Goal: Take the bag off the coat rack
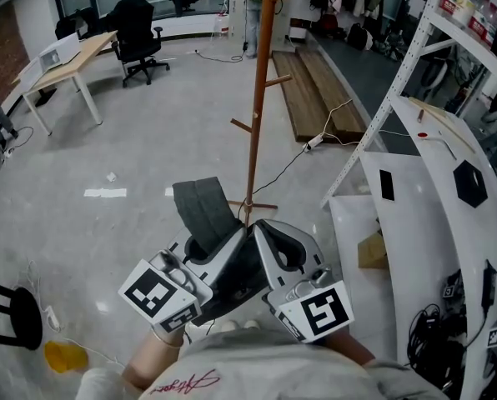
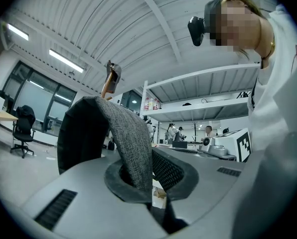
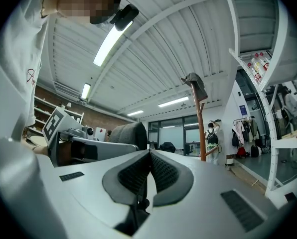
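On the left gripper (image 2: pixel 151 195), the fingers are clenched on the grey felt bag (image 2: pixel 123 133), held clear of the coat rack (image 1: pixel 261 82) and near the person's chest. The right gripper (image 3: pixel 148 173) is just beside it, fingers pressed together and empty. Open floor (image 1: pixel 132 157) spreads to the left, while the white shelving (image 1: pixel 388 98) edge crowds the right.

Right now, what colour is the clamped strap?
Strap: dark grey weave, best in left gripper view.

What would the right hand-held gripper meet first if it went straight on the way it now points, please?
Probably nothing nearby: the right hand-held gripper points just left of the coat rack pole, towards distant windows; depth is unclear.
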`<state>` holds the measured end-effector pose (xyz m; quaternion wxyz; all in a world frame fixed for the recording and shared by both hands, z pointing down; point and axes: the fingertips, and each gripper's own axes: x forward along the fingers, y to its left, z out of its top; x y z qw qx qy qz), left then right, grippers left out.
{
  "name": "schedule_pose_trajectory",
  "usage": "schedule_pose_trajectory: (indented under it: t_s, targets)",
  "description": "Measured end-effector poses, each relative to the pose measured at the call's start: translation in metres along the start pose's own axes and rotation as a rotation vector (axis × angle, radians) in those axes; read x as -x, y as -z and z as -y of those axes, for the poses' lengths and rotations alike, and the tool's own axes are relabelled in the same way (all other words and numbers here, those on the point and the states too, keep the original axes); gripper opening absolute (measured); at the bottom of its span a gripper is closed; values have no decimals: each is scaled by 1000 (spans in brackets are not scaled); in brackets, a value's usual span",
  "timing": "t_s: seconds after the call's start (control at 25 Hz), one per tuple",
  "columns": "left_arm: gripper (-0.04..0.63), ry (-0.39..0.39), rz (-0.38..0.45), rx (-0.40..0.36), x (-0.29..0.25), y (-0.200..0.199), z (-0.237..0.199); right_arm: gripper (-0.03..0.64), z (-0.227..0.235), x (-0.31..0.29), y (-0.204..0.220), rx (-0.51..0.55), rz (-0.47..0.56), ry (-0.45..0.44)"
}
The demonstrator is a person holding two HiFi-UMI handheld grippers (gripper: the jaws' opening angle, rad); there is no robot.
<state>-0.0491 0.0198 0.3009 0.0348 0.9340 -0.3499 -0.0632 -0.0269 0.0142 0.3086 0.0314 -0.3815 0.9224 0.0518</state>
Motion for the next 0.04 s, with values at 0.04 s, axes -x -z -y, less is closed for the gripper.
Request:
schedule_pose_trajectory:
  t_s: [0.04]
  targets:
    - [37,0,0,0,0,0,1,18,0,0,0,0,1,0]
